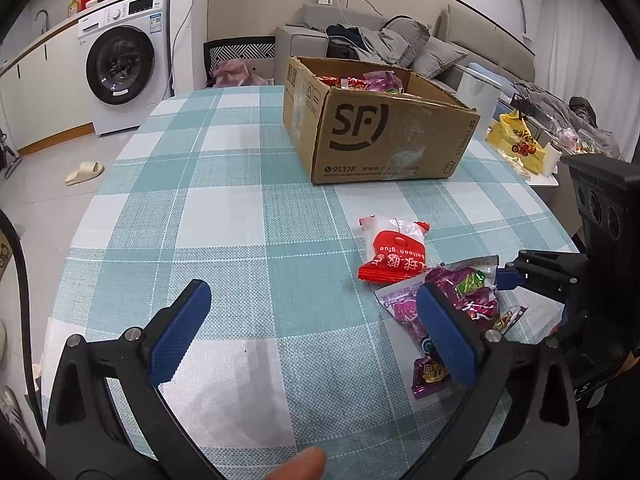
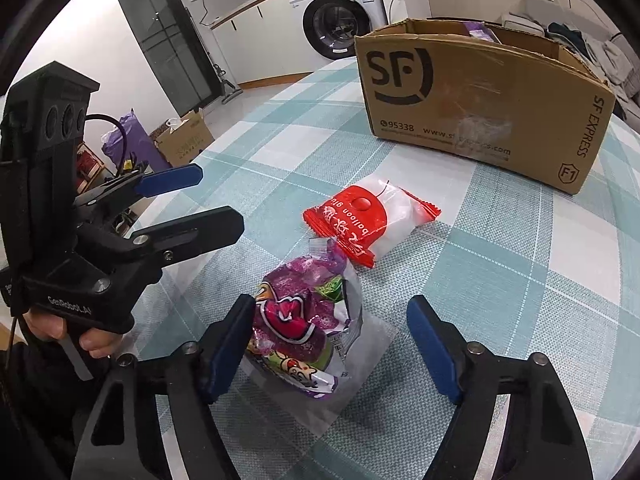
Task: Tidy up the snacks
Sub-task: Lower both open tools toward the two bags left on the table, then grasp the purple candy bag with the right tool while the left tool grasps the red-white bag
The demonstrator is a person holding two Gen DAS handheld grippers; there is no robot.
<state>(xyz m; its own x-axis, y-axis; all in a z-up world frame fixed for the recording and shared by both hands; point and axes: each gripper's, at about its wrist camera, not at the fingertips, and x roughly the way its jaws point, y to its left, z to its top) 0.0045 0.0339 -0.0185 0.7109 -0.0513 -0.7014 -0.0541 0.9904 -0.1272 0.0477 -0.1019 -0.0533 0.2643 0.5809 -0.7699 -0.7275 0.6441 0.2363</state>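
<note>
Purple foil marks the snack packet (image 2: 304, 320) lying on the checked tablecloth (image 2: 500, 280), just in front of a red-and-white balloon-glue packet (image 2: 360, 220) whose corner it touches. The right gripper (image 2: 328, 352) straddles the purple packet: its left pad sits against the wrapper's edge while the right pad stands clear of it, so the jaws are partly open and nothing is yet gripped. Well apart to the side, the left gripper (image 1: 308, 336) hovers wide open over bare cloth, empty. Beyond both packets stands the cardboard SF Express box (image 2: 480, 92), open-topped, with other snack wrappers already visible inside from the left wrist view. The step in hand appears to be picking up the purple packet for the box. Done well, the jaws would likely centre over the packet's bulging middle, closing squarely so the slippery foil does not squirt out or drag its red neighbour along.
</note>
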